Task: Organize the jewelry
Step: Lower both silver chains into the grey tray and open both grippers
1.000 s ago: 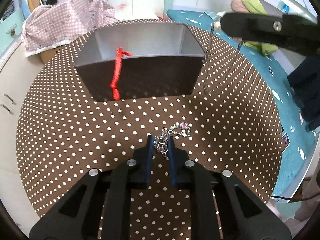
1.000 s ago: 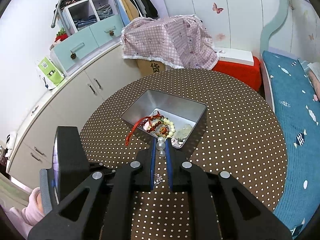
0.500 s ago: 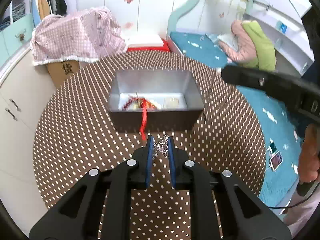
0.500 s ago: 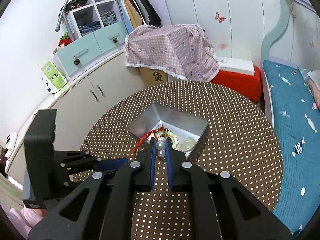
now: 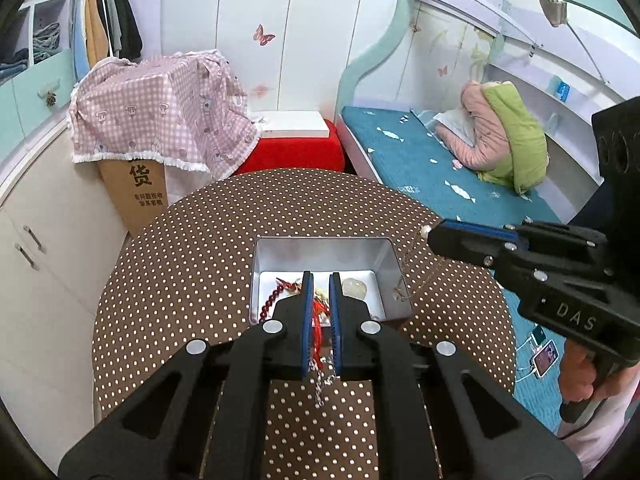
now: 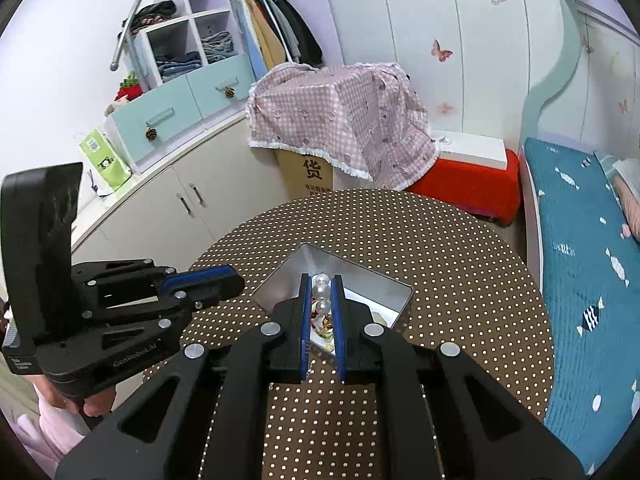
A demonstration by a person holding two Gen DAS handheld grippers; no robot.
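Left claw [image 5: 320, 280] is pinched tight on a thin silver chain [image 5: 322, 378]; it dangles in a little tangle between the blue pads at lower centre of the left view, above the dotted table [image 5: 180, 260]. Right claw [image 6: 321, 282] is clamped on a string of glossy white pearls [image 6: 321, 290], mid-frame in the right view. Both hang over the open tin [image 5: 324, 250], which already has dark red beads [image 5: 270, 300], a red cord [image 5: 318, 320] and a pale stone [image 5: 354, 288] inside.
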